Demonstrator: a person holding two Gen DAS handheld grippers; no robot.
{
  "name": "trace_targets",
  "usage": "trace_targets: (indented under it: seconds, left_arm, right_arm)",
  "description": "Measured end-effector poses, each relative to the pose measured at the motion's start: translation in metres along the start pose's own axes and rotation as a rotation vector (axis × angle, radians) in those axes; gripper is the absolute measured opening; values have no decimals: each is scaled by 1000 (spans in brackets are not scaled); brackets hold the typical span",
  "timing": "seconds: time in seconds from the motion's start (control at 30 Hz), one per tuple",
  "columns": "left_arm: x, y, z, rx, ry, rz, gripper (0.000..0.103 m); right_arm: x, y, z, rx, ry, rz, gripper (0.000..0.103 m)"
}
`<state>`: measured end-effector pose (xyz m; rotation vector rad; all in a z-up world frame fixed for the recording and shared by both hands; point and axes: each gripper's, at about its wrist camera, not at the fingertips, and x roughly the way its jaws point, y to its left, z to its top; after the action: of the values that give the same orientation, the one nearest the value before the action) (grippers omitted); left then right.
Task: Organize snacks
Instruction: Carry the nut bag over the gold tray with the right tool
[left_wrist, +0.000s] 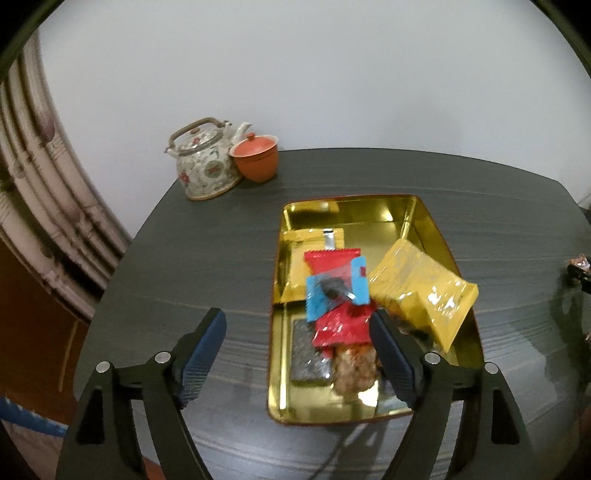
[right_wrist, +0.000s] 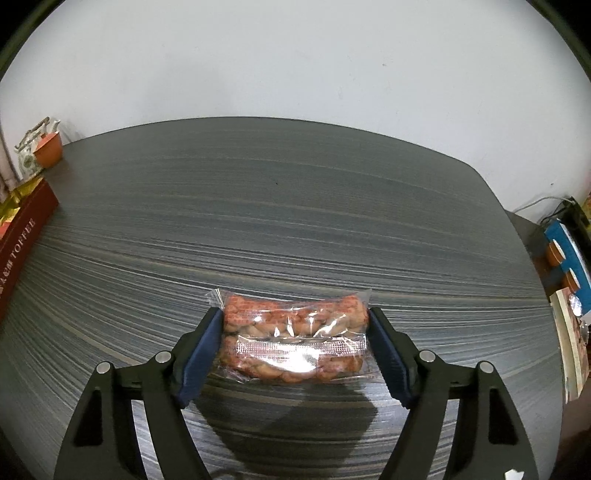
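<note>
— what's your left tong doing?

— my left gripper (left_wrist: 297, 328) stands wide apart with nothing between its pads. it hangs over the near end of the gold tin tray (left_wrist: 424, 210); its right finger sits in front of the red snack packet (left_wrist: 338, 291), but i can't tell that it touches it.

— what's in the tray?

— the red packet lies over a blue packet (left_wrist: 325, 295), a yellow packet (left_wrist: 421, 288) leans on the right rim, another gold one (left_wrist: 314, 240) lies behind, and a clear-wrapped brown snack (left_wrist: 354, 369) is at the near end.

— and the right tong?

— my right gripper (right_wrist: 295, 332) straddles a clear packet of fried twists (right_wrist: 291, 332) lying on the dark striped table (right_wrist: 258, 203). the pads sit just at the packet's two ends; whether they press it yet, i can't tell.

— anything else?

— a flowered teapot (left_wrist: 203, 166) and an orange lidded cup (left_wrist: 256, 157) touch at the far corner.
</note>
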<state>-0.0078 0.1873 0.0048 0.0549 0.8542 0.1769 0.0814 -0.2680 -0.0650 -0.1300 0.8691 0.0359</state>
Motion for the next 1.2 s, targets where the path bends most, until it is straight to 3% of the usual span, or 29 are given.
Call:
trace_targets:
  seconds: [0.43, 0.77, 0.9, 1.2]
  left_arm:
    - [-15, 26, -28, -55, 22, 8, 88]
    - [-22, 42, -35, -102, 35, -6, 88]
    - [-24, 44, -35, -97, 18, 36, 88]
    - [-21, 56, -36, -163, 34, 13, 88]
  right_arm:
    - [-38, 37, 9, -60, -35, 68, 74]
    - [-84, 117, 21, -192, -78, 189, 74]
    - [-93, 165, 29, -241, -92, 248, 74]
    - [-118, 241, 30, -331, -121, 374, 74]
